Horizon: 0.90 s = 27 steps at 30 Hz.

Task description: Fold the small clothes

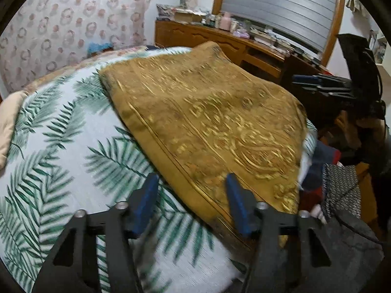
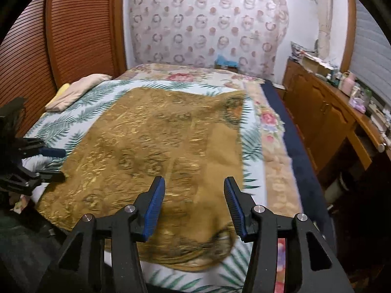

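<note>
Below and ahead of R gripper (image 2: 194,205): gold cloth (image 2: 156,146) flat on bed (image 2: 254,146), near hem under tips. L gripper (image 1: 190,201) straddles its side edge. Both jaws half open, empty. We're nearer on R.

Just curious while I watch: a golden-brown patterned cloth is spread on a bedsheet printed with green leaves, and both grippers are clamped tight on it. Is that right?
Not quite. The golden-brown cloth does lie on the leaf-print sheet, but neither gripper is clamped. The right wrist view shows the right gripper with jaws apart above the cloth, and the left wrist view shows the left gripper open too.
</note>
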### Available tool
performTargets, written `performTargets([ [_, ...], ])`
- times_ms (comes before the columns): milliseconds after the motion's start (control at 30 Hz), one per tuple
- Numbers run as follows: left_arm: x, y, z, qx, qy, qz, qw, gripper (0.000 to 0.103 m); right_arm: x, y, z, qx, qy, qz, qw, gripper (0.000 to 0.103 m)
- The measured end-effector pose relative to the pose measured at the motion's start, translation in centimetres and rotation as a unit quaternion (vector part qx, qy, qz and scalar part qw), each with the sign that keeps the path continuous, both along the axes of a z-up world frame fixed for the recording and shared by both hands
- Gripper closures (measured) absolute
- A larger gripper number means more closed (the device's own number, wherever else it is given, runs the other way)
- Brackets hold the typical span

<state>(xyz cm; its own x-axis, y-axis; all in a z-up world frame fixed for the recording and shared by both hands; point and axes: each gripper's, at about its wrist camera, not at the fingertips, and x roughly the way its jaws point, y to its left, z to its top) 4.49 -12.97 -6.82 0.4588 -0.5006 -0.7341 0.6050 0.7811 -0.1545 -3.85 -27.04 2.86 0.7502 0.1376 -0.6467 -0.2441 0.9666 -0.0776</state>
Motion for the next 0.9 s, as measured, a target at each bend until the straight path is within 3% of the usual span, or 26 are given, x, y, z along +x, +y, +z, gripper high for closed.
performTargets([
  [200, -1.4, -0.7, -0.4, 0.002, 0.018, -0.027, 0.9995, 0.059, -0.4, 1.7, -0.8, 0.003, 0.011, 0.035, 0.999, 0.049],
  [267, -1.4, -0.8, -0.3, 0.0, 0.021, -0.034, 0.9992, 0.074, -0.5, 2.0, -0.8, 0.004, 0.014, 0.043, 0.999, 0.047],
  [333, -1.3, -0.9, 0.0, -0.001, 0.023, -0.038, 0.999, 0.096, -0.4, 2.0, -0.8, 0.006, 0.016, 0.046, 0.999, 0.046],
  [500, -0.3, -0.7, 3.9, -0.058, -0.001, -0.034, 0.9977, 0.098, -0.6, 2.1, -0.2, 0.015, 0.015, 0.06, 0.998, 0.046],
  [633, 1.4, -1.5, 7.2, -0.075, -0.037, -0.033, 0.996, 0.098, -1.3, 2.3, 0.1, 0.016, 0.009, 0.072, 0.997, 0.046],
  [800, 5.4, -2.9, 9.4, -0.1, -0.038, -0.021, 0.994, 0.098, -2.1, 2.3, 0.7, 0.018, 0.001, 0.089, 0.996, 0.045],
  [900, 7.1, -3.5, 9.7, -0.095, -0.048, -0.008, 0.9943, 0.098, -2.2, 2.3, 0.7, 0.018, -0.004, 0.093, 0.996, 0.028],
])
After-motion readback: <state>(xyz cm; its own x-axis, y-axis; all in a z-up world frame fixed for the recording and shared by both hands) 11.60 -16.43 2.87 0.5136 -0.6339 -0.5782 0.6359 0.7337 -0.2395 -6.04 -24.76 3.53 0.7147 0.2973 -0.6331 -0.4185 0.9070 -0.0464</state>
